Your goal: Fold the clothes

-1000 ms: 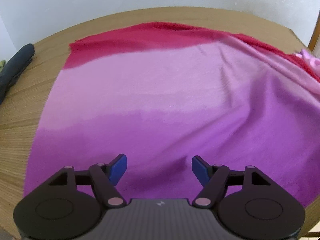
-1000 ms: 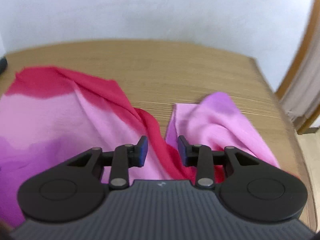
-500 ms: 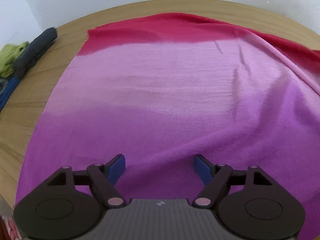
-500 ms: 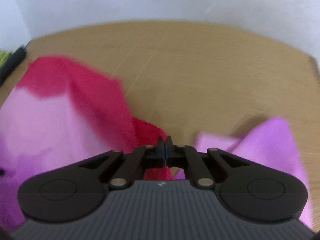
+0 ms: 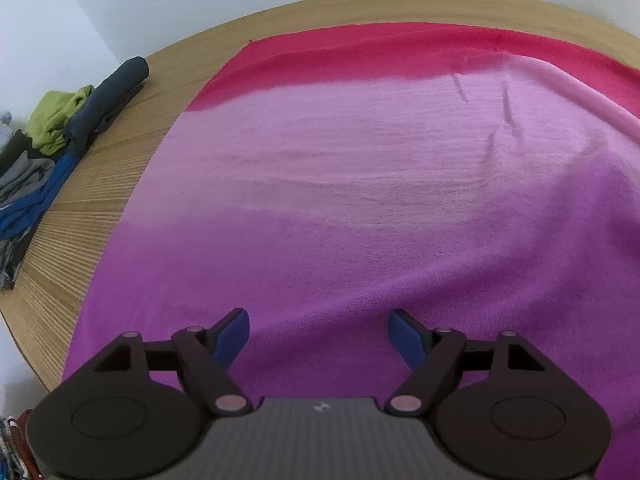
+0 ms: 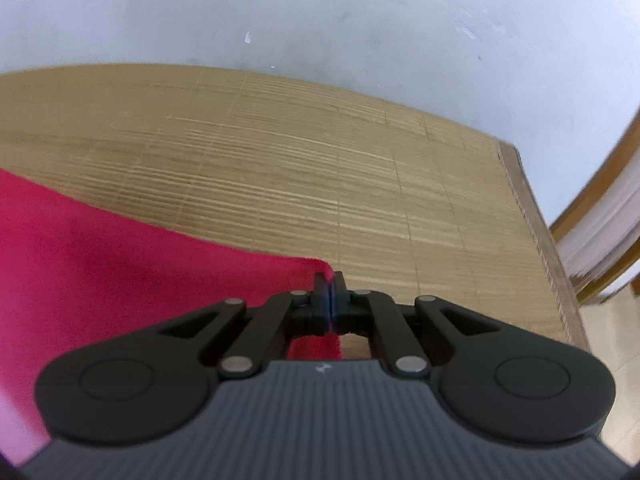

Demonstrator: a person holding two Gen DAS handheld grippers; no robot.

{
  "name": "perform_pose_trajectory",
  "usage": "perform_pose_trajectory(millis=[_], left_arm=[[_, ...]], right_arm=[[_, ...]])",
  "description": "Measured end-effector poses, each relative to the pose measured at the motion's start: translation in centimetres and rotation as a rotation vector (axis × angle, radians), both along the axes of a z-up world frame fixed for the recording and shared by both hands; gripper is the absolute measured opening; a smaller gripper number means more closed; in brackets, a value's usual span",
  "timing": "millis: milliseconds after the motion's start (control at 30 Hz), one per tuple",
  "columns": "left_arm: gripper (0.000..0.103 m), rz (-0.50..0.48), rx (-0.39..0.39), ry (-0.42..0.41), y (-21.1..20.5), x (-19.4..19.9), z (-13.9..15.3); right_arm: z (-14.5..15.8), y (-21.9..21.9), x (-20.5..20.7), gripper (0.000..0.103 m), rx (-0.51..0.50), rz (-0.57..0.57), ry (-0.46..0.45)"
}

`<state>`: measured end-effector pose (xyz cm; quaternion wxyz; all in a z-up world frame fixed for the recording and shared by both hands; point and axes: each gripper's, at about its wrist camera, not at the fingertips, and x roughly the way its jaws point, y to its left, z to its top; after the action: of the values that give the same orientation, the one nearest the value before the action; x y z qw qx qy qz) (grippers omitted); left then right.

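A big soft cloth (image 5: 360,184) lies spread out on the wooden table (image 5: 100,200). It is red along the far edge, light pink in the middle and purple at the near end. A few small wrinkles show on the pink part, toward the right side. The left gripper (image 5: 319,330) hangs over the purple end with its two blue fingers (image 5: 230,334) wide apart, and nothing is between them (they have just been opening a little more). The right gripper (image 6: 330,294) is squeezed tight on the red corner of the cloth (image 6: 120,264), and a bit of red pokes out just past the tips. Bare table lies beyond that corner, up to a pale wall (image 6: 320,20). Off to the left side of the table sits a heap of other clothes (image 5: 52,140), green, dark blue, bright blue and grey.
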<state>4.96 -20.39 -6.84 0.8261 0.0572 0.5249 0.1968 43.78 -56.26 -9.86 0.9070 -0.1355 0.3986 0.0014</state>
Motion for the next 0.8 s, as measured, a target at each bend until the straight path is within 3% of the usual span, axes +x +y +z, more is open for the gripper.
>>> perform_pose_trajectory(millis=[167,300,367,400,433,500,633,733,800], left_arm=[[0.079,0.021,-0.009,-0.003,-0.1,0.0,0.1],[0.08,0.032,-0.009,-0.01,-0.2,-0.1,0.1],[0.08,0.034,-0.002,-0.014,-0.5,-0.1,0.0],[0.08,0.036,-0.001,-0.016,-0.6,-0.2,0.0],[0.08,0.038,0.0,-0.02,-0.7,-0.2,0.0],[0.08,0.039,-0.001,-0.027,-0.6,-0.4,0.0],[0.079,0.021,-0.009,-0.038,-0.4,-0.6,0.0],[0.078,-0.015,-0.02,-0.052,0.0,-1.0,0.0],[0.074,-0.039,-0.047,-0.066,-0.1,-1.4,0.2]], right_arm=[[-0.2,0.2,2.3,0.005,-0.144,-0.066,-0.1],[1.2,0.3,3.9,0.007,-0.15,-0.067,-0.07],[2.8,1.3,2.8,0.017,-0.141,-0.042,-0.126],[3.7,1.8,1.5,0.027,-0.129,-0.005,-0.153],[4.5,2.3,0.1,0.036,-0.114,0.036,-0.177],[6.1,3.5,-3.9,0.043,-0.06,0.198,-0.183],[6.6,5.1,-14.5,0.045,0.031,0.661,-0.042],[5.6,5.1,-23.4,0.045,-0.03,0.925,0.038],[4.4,4.4,-27.8,0.045,-0.122,0.943,0.094]])
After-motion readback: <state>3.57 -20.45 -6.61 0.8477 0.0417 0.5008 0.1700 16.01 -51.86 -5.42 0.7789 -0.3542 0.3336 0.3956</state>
